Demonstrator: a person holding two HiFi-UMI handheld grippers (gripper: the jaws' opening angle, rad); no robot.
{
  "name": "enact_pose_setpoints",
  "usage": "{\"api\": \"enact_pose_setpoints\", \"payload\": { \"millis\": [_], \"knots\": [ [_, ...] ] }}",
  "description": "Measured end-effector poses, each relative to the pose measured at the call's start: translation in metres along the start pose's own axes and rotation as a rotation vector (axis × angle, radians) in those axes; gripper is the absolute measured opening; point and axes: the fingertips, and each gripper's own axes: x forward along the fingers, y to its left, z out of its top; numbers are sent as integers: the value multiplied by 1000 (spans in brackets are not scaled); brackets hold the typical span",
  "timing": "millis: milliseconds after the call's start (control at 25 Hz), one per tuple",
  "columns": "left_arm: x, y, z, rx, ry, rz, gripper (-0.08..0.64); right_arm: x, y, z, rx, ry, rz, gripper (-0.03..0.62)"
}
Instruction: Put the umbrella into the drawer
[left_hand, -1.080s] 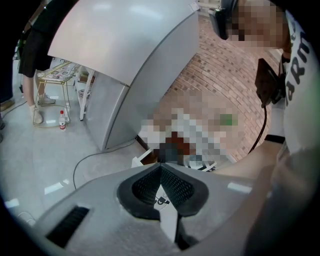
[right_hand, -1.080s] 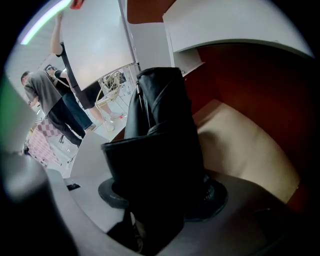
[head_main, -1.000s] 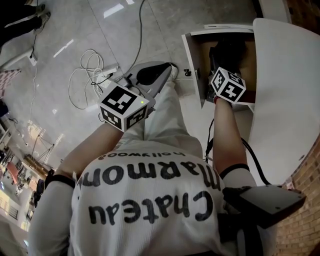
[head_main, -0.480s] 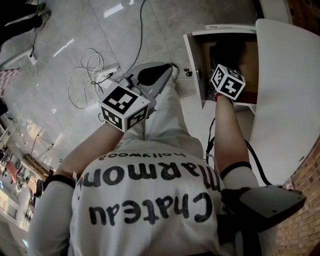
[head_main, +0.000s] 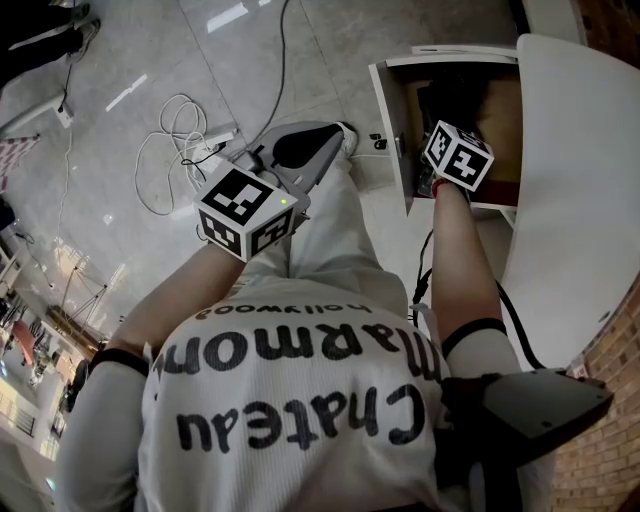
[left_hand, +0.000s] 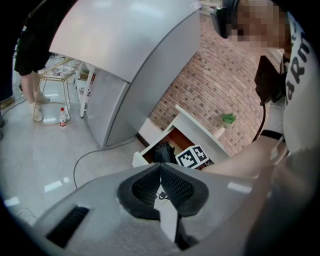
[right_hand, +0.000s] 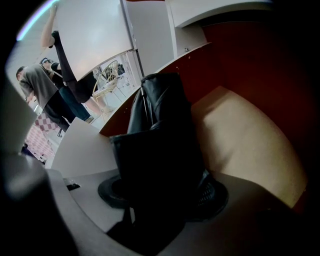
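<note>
Edged deeper into drawer, right fingers clamp the black folded umbrella; left fingers closed.

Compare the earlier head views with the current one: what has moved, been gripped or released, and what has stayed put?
The right gripper edged slightly deeper into the open drawer, with the black umbrella clamped in its jaws. Nothing was grabbed or released. The left gripper, shut and empty, stayed put, and the drawer stayed open.
</note>
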Motion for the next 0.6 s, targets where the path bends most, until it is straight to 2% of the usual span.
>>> {"api": "enact_pose_setpoints", "payload": {
  "millis": [240, 600],
  "knots": [
    [-4, 7, 2, -8, -11, 23, 16, 6, -7, -6, 3, 29, -40, 259],
    [-1, 11, 3, -19, -34, 34, 17, 11, -2, -6, -5, 30, -34, 259]
  ]
}}
